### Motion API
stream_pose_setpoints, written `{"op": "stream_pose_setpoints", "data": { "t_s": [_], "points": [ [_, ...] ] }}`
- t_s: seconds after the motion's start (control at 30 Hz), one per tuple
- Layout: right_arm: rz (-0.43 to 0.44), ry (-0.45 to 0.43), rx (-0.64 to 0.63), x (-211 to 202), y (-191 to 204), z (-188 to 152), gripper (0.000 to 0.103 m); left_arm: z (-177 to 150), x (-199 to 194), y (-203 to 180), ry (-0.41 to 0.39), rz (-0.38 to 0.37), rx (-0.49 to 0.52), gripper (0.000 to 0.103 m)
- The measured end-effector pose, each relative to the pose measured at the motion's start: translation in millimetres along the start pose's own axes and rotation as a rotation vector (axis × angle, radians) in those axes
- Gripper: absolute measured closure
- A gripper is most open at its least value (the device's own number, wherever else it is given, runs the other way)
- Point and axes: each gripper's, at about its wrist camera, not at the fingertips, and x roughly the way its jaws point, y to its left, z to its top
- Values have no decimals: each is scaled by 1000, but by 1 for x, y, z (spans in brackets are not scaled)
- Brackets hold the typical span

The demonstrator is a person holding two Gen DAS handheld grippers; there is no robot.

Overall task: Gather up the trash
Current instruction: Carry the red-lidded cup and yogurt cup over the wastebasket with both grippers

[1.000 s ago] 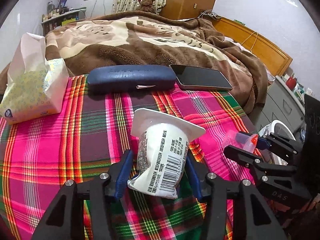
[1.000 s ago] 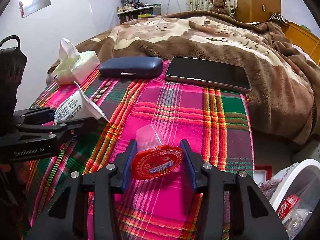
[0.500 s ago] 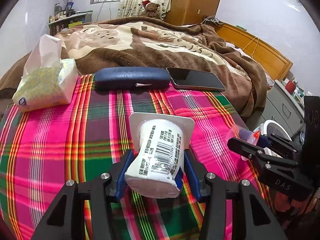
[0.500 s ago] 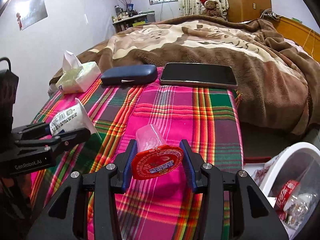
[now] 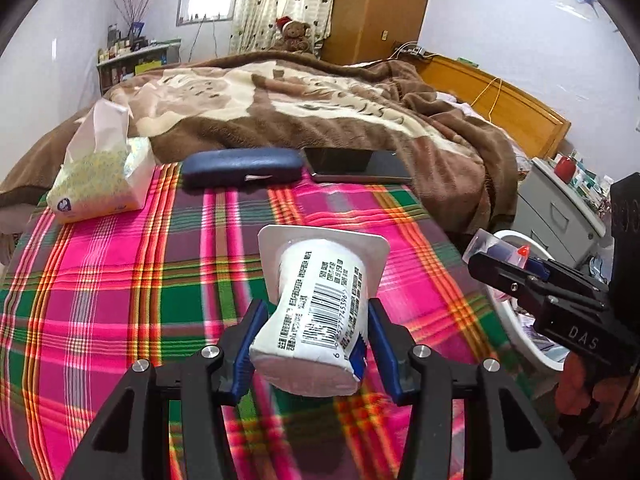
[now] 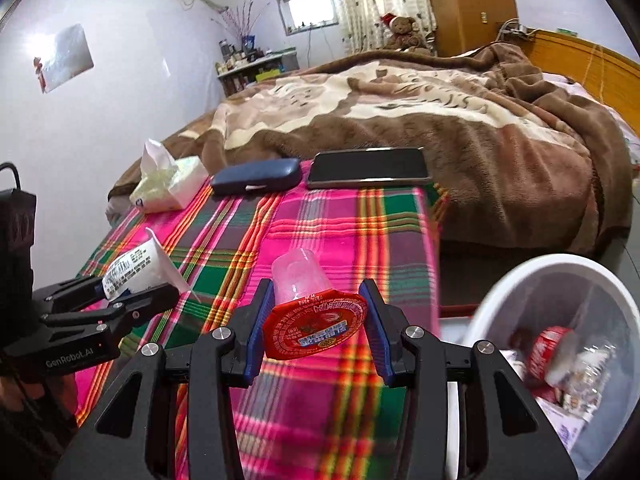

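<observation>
the left gripper (image 5: 312,344) jaws pinch the yogurt cup (image 5: 316,312); the right gripper (image 6: 316,320) jaws pinch the jelly cup (image 6: 308,304). carry each over the bin (image 6: 500,292) (right of the right jaws), then release above its opening.

My left gripper (image 5: 314,346) level, pointing forward, blue-padded jaws clamped on white yogurt cup (image 5: 320,312), cup held clear of surface. My right gripper (image 6: 316,326) just beside it to right, same height, jaws pinching clear jelly cup (image 6: 310,308), red lid facing camera.
</observation>
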Motion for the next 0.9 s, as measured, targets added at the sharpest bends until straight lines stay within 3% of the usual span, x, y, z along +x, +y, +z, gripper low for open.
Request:
{"op": "stream_pose_setpoints", "data": {
  "t_s": [0.43,0.9],
  "points": [
    [-103,-99,44,-65,-39,-12,58,-2,-40,-90,-64,-97,113,53],
    [-246,-111,150,-102,-106,-37,58,-12,-25,-190,-33,-206,205,53]
  ]
}}
